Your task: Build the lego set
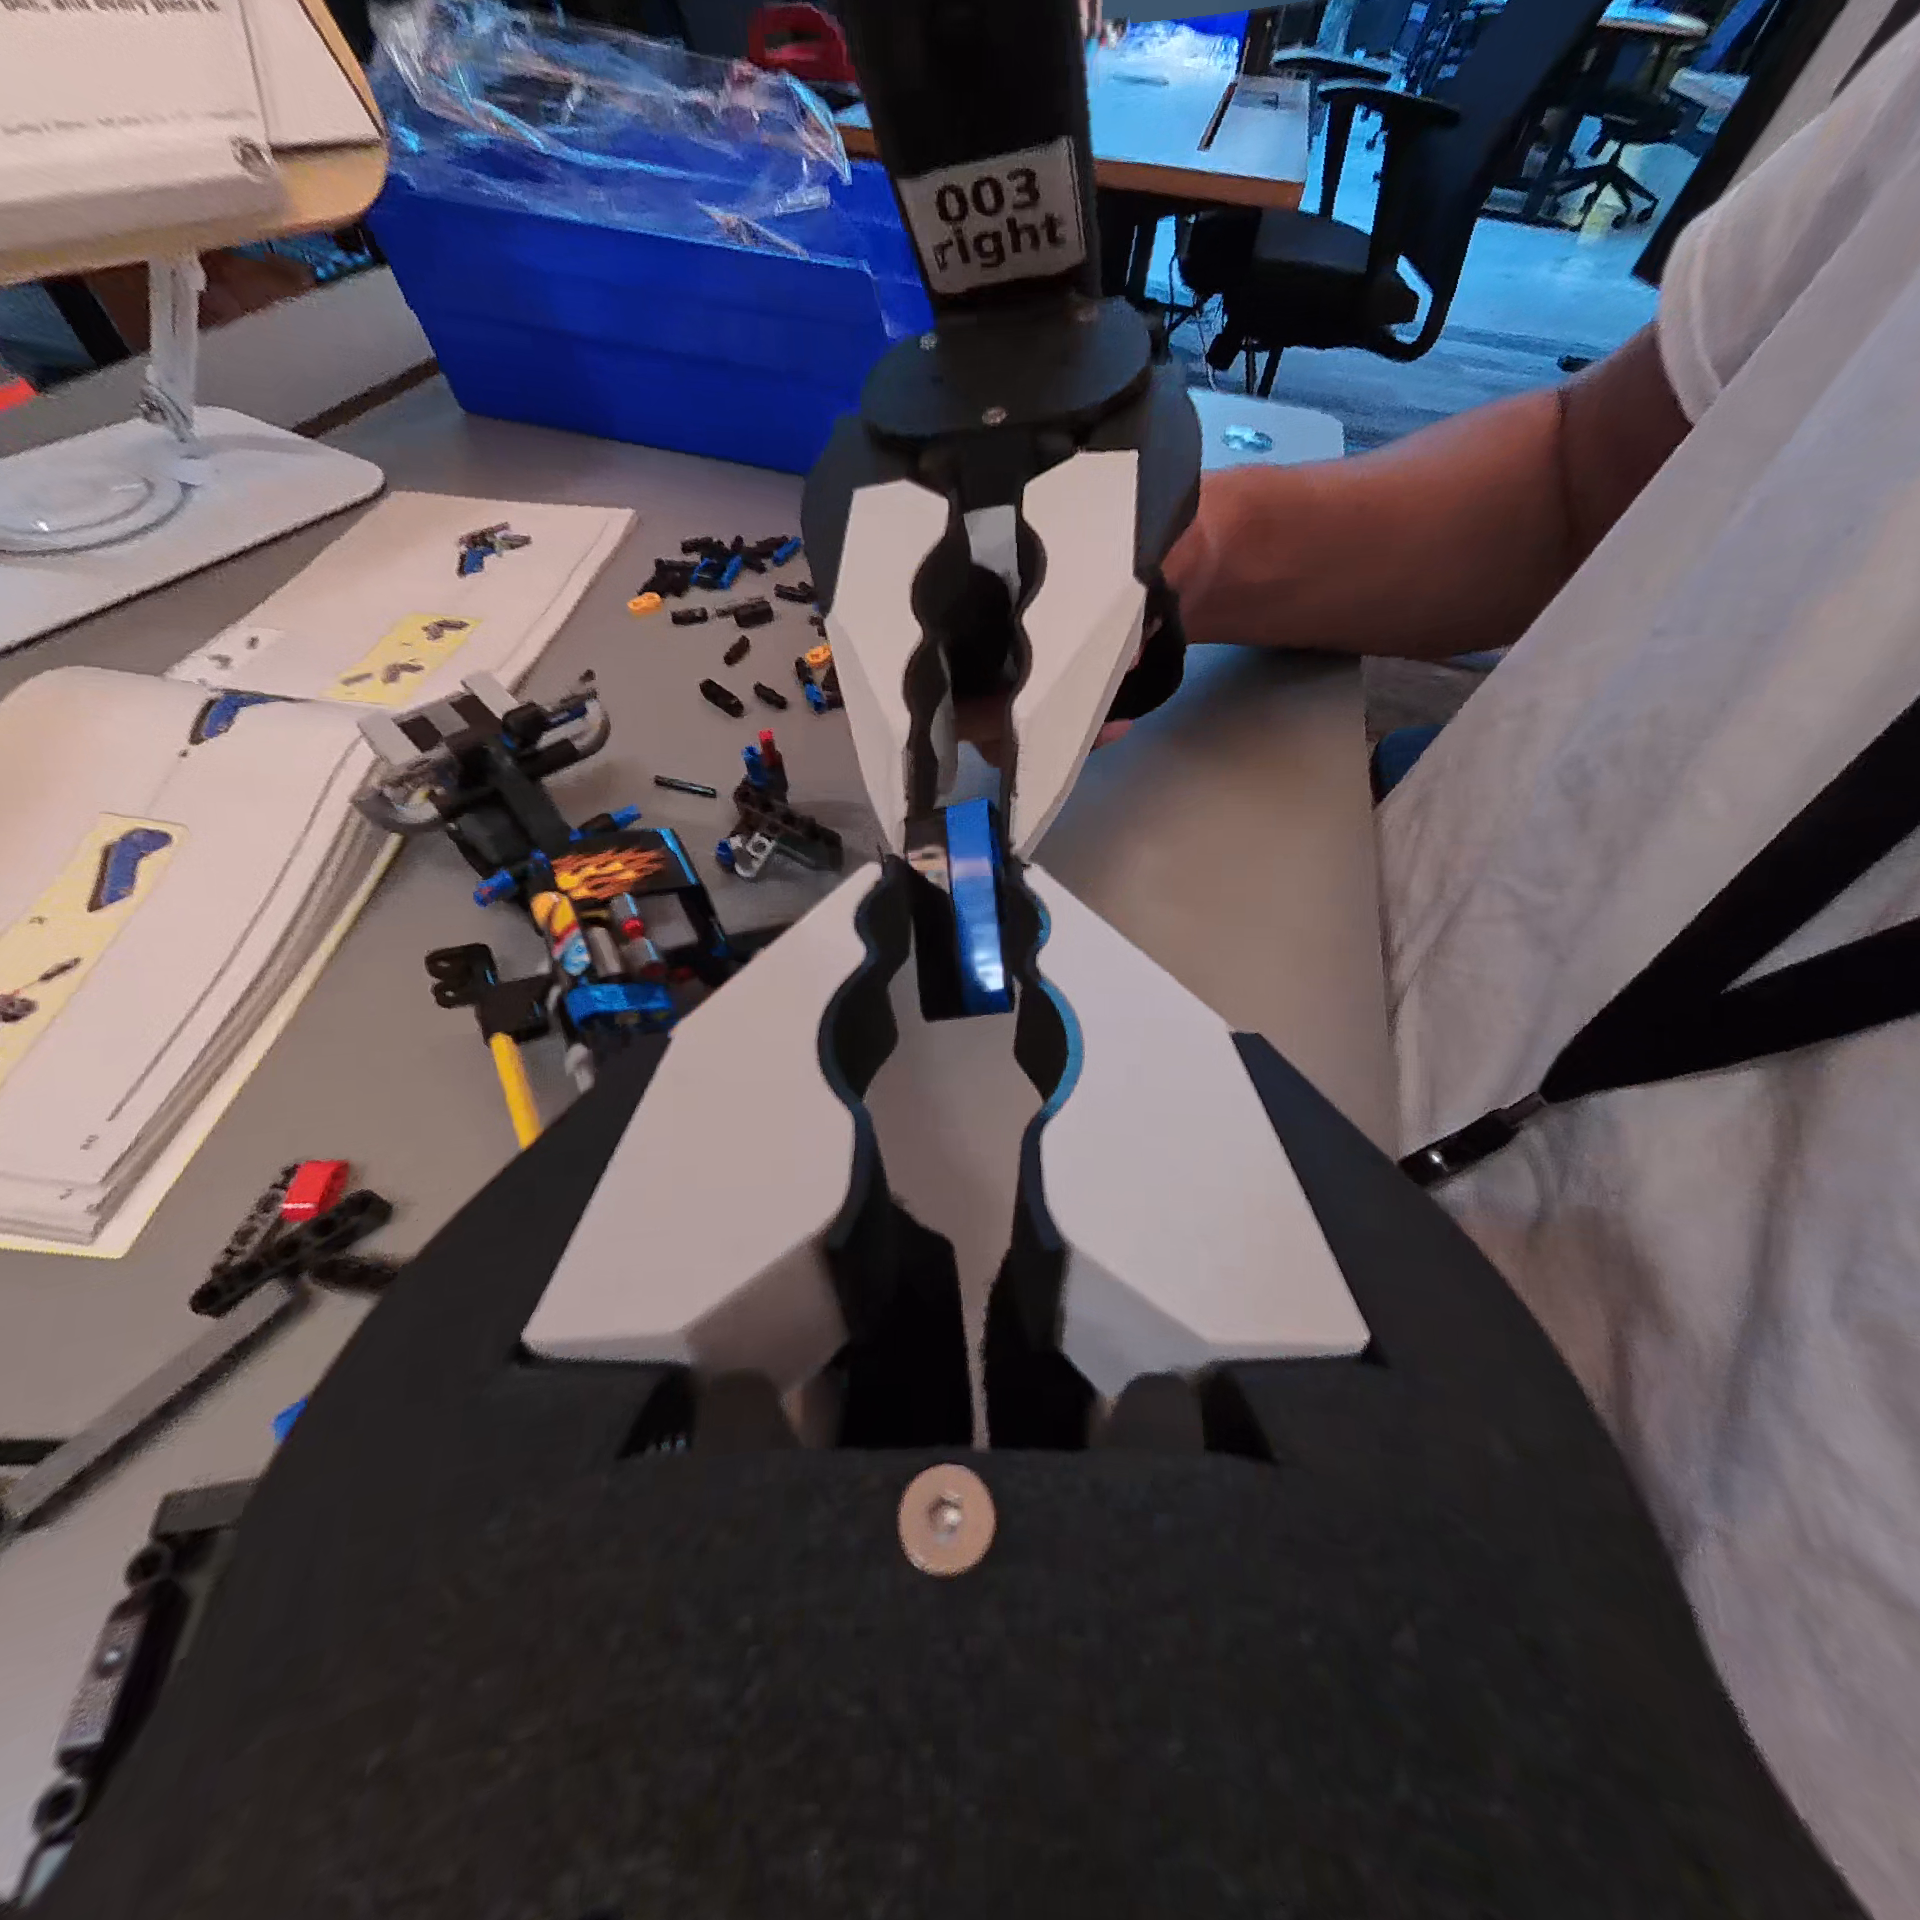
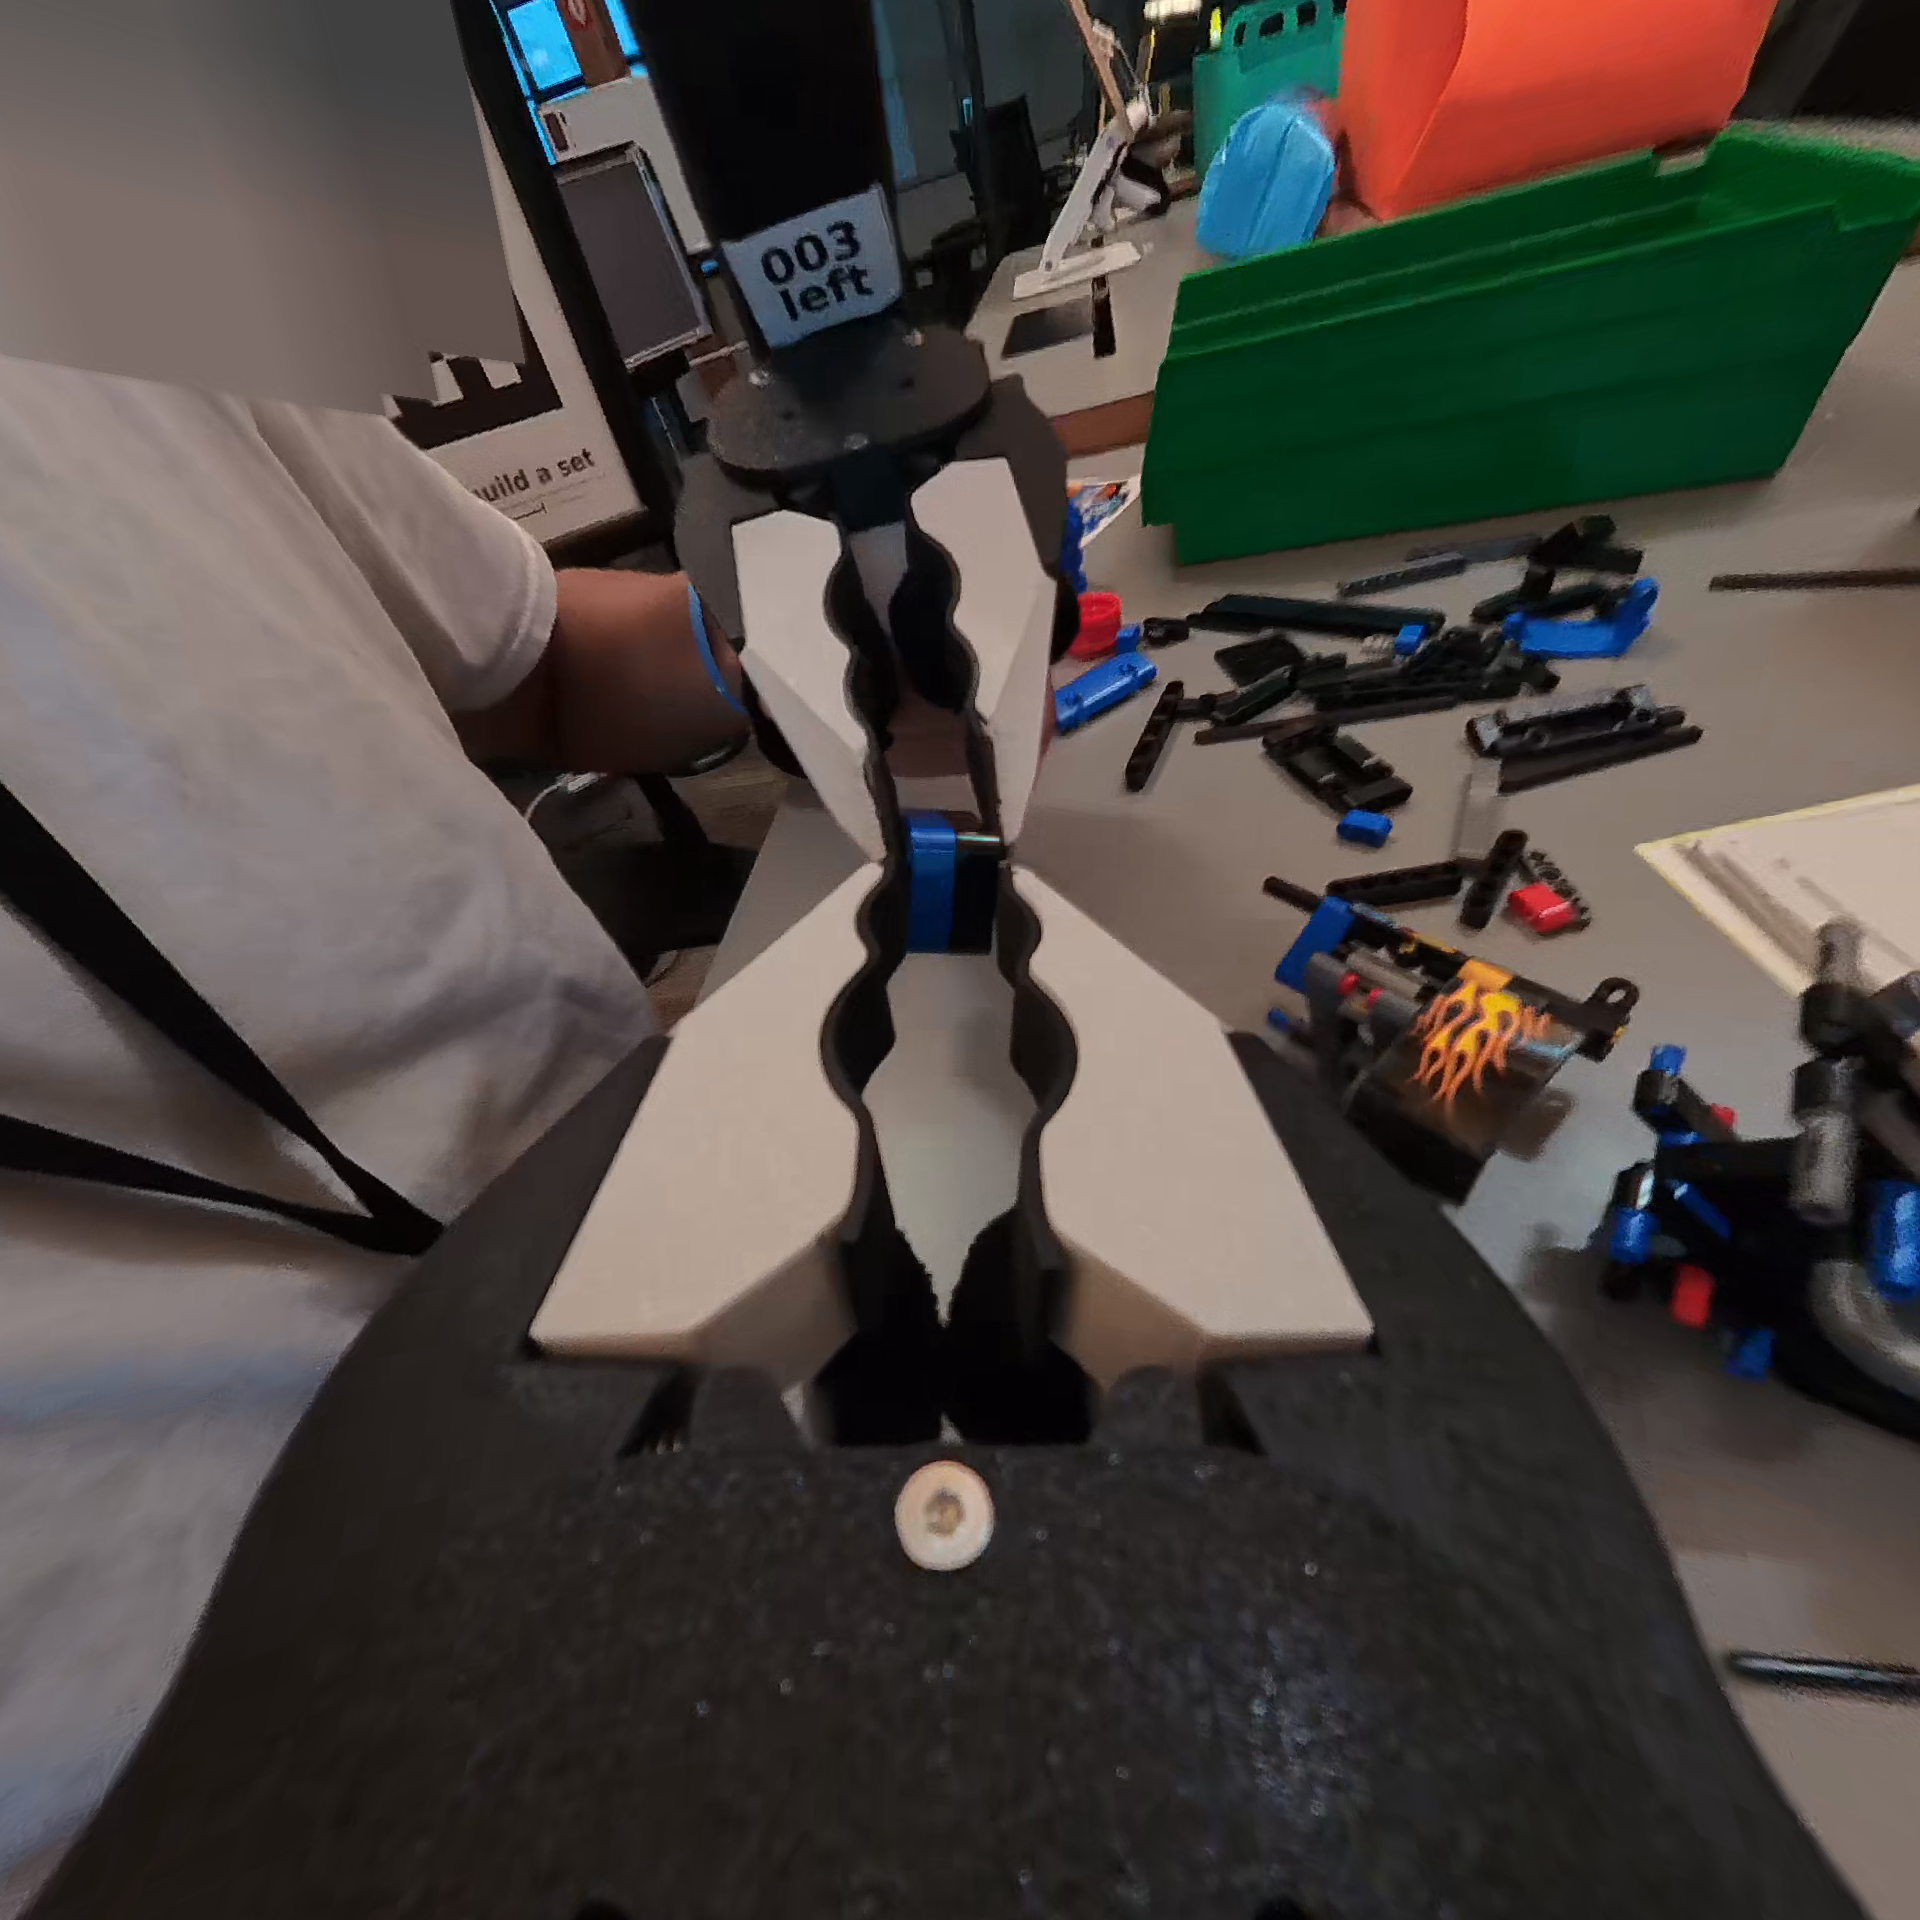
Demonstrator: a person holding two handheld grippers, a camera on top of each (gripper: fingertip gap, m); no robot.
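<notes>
A small blue and black lego piece [image 1: 971, 914] is held in the air above the table's front edge, between both grippers, which meet tip to tip. My left gripper [image 1: 956, 873] is shut on it from below in the left wrist view. My right gripper [image 1: 956, 821] comes in from the far side and pinches its other end. In the right wrist view the same piece [image 2: 935, 894] sits between my right gripper's tips [image 2: 940, 873], with the left gripper [image 2: 935, 821] opposite. A partly built model with a flame sticker [image 1: 613, 868] lies on the grey table [image 1: 1195, 883]; it also shows in the right wrist view [image 2: 1475, 1039].
Instruction booklets [image 1: 156, 935] lie at the left. A blue bin [image 1: 644, 301] and a green bin [image 2: 1507, 416] stand at the back. Loose black and blue pieces [image 1: 727, 603] [image 2: 1403, 675] are scattered around. A person in a white shirt [image 1: 1662, 831] stands close beside the grippers. The tips of both grippers are at nearly the same place.
</notes>
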